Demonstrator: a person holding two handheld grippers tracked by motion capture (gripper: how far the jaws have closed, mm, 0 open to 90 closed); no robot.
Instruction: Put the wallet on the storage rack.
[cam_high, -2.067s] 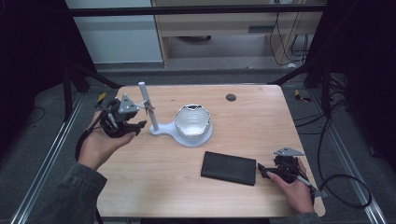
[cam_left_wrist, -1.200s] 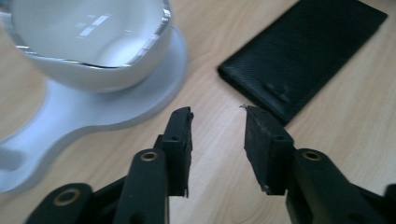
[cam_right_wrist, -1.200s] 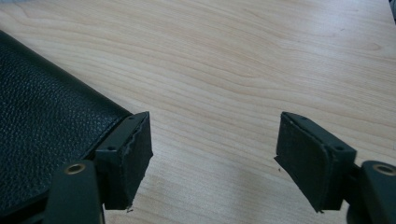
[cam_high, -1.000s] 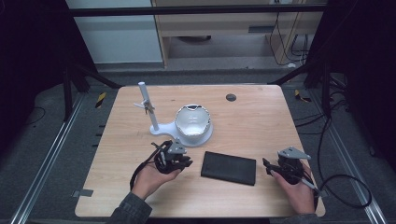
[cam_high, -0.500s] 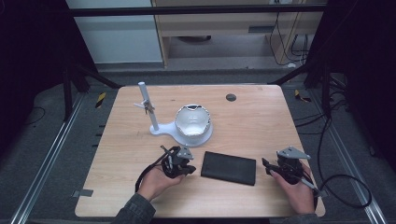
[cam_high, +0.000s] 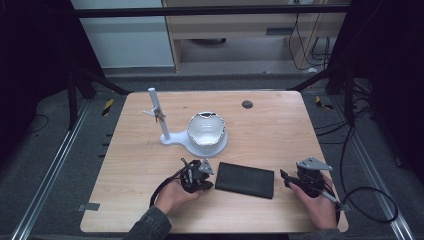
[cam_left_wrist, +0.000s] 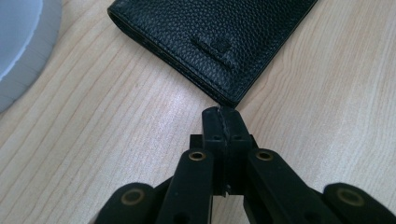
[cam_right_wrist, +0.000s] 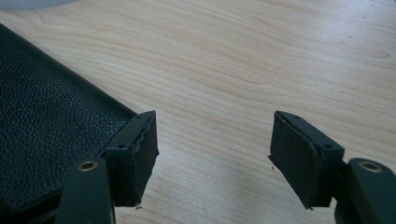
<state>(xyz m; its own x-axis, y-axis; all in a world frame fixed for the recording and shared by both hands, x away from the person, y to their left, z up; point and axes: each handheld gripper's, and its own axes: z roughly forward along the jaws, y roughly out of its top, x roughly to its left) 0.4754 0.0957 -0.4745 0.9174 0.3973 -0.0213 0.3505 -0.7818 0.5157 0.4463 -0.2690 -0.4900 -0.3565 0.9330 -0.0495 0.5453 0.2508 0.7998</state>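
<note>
A black grained-leather wallet (cam_high: 245, 179) lies flat on the wooden table (cam_high: 280, 130), near the front and between my two hands. My left gripper (cam_high: 204, 176) is at the wallet's left end. In the left gripper view its jaws (cam_left_wrist: 223, 116) are pressed together with nothing between them, and their tip meets a corner of the wallet (cam_left_wrist: 219, 42). My right gripper (cam_high: 285, 179) rests a short way off the wallet's right end. In the right gripper view it (cam_right_wrist: 212, 144) stands open over bare wood, one fingertip (cam_right_wrist: 140, 154) just beside the wallet's edge (cam_right_wrist: 42, 140).
Behind the wallet a white bowl (cam_high: 205, 127) sits on a white base with an upright post (cam_high: 156, 112) that carries a small metal piece. A dark round spot (cam_high: 247, 104) marks the table's far side. Cables trail off the right front edge.
My left hand came from the post at the back left to the wallet's left end at the front and sank a little. The right hand kept still.
</note>
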